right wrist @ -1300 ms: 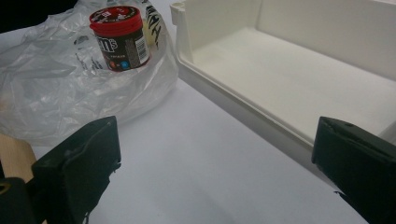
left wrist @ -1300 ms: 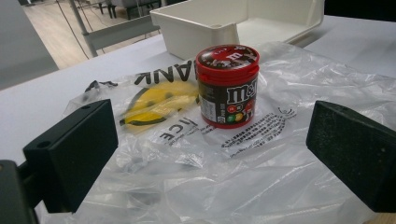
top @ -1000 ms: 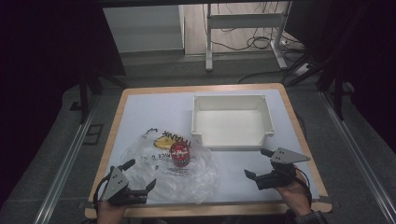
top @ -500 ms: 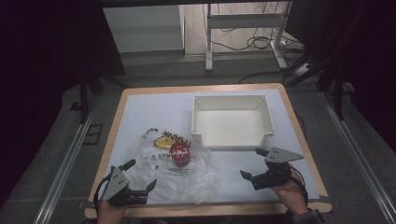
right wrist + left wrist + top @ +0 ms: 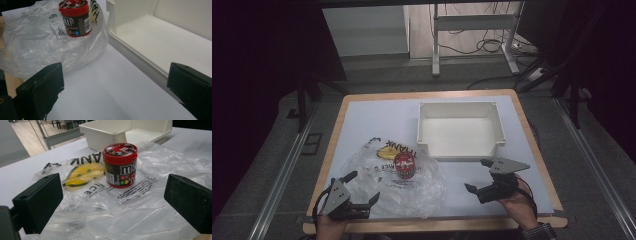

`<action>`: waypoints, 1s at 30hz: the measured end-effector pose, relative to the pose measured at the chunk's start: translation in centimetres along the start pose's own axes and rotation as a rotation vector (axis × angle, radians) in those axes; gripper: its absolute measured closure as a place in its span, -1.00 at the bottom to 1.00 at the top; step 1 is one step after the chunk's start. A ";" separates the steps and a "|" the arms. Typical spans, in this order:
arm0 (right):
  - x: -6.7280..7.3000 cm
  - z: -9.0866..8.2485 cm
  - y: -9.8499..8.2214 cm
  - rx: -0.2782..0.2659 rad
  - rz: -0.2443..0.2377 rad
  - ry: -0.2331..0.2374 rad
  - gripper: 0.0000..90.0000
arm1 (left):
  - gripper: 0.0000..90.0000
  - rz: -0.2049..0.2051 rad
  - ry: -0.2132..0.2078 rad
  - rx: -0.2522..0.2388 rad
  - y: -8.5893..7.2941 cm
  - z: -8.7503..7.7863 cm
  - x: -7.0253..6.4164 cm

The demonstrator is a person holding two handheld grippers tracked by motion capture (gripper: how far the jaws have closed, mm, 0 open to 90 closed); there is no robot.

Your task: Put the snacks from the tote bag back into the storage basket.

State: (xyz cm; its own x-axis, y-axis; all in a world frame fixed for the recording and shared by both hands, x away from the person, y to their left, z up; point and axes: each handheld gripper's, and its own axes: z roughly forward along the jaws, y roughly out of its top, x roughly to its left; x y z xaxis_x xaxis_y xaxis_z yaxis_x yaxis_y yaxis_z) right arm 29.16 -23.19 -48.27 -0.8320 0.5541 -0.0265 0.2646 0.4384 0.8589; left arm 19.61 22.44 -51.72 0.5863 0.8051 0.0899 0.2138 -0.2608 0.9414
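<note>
A white-topped bench with a pale wooden edge carries three things. A crumpled clear plastic bag printed with black lettering and a yellow smiley face lies spread flat on the near left part of the bench, and a small round candy tub with a red lid and a dark brown label stands upright on top of the bag, roughly at its middle. Just beyond and to the right of the bag sits an open rectangular white plastic bin, its near left corner close to the bag's edge; the bin's floor is bare. The left gripper is held low at the bench's near left edge, over the near margin of the bag, with its jaws spread wide and nothing between them; in the left gripper view the tub stands ahead between the two black jaws, well apart from them, with the bag under it and the bin behind. The right gripper hovers over bare white surface near the right front of the bench, just in front of the bin, its jaws likewise spread apart and empty; a hand grasps it from below. In the right gripper view the bin runs along the right, and the tub sits farther off on the bag.
</note>
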 end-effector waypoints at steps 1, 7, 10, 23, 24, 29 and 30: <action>0.0 0.1 0.0 0.002 -0.001 0.002 -0.97 | -0.95 0.000 0.000 0.000 0.0 0.0 0.0; 0.1 0.4 0.2 -0.002 -0.031 0.016 -0.97 | -0.95 0.001 0.000 0.001 0.0 0.0 0.0; 0.3 0.7 0.3 -0.002 -0.037 0.023 -0.97 | -0.95 0.001 0.000 0.001 0.0 0.0 0.0; 0.3 1.4 0.7 0.009 -0.035 0.047 -0.98 | -0.95 0.002 -0.001 0.004 0.0 0.1 0.0; 0.4 1.4 0.8 0.010 -0.032 0.049 -0.98 | -0.95 0.003 -0.002 0.005 0.0 0.1 0.0; 0.5 1.6 1.0 0.003 -0.024 0.065 -0.97 | -0.95 0.002 -0.001 0.006 0.0 0.1 0.0; 0.5 1.7 1.0 0.004 -0.025 0.067 -0.97 | -0.95 0.002 -0.001 0.005 0.0 0.1 0.0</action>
State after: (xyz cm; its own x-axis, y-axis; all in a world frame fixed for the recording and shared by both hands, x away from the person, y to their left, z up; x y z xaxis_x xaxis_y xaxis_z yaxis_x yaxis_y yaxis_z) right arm 29.86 -21.28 -48.27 -0.8688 0.4949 -0.0134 0.2456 0.4544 0.8563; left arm 19.65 22.39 -51.78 0.5874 0.8041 0.0913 0.2170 -0.2652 0.9395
